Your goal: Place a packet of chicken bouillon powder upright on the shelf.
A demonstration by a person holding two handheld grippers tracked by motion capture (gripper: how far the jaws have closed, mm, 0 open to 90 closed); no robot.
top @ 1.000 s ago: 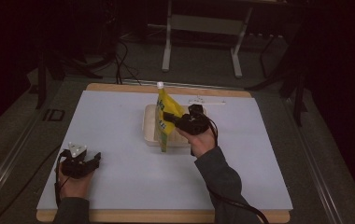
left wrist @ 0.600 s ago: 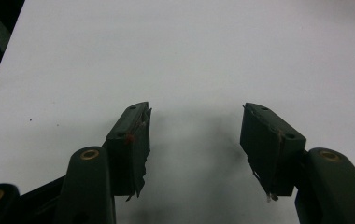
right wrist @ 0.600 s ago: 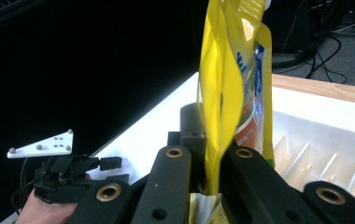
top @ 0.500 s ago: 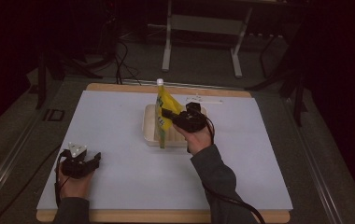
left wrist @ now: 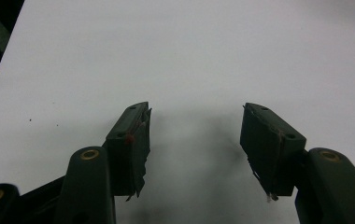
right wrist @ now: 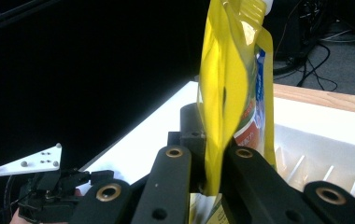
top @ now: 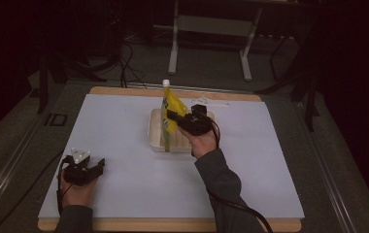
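Pouch (right wrist: 234,88) is feeling soft and floppy; I'm pinching its lower edge in the right gripper (right wrist: 215,175), left gripper (left wrist: 194,140) gaping empty.

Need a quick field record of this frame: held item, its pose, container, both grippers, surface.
held item: yellow pouch with a white cap
pouch pose: upright, cap at top, lower end down in the tray
container: white tray, ribbed floor, at the table's far middle
right gripper: shut on the pouch, over the tray
left gripper: open, nothing between the jaws, low over the near left of the sheet
surface: white sheet on a wood-edged table
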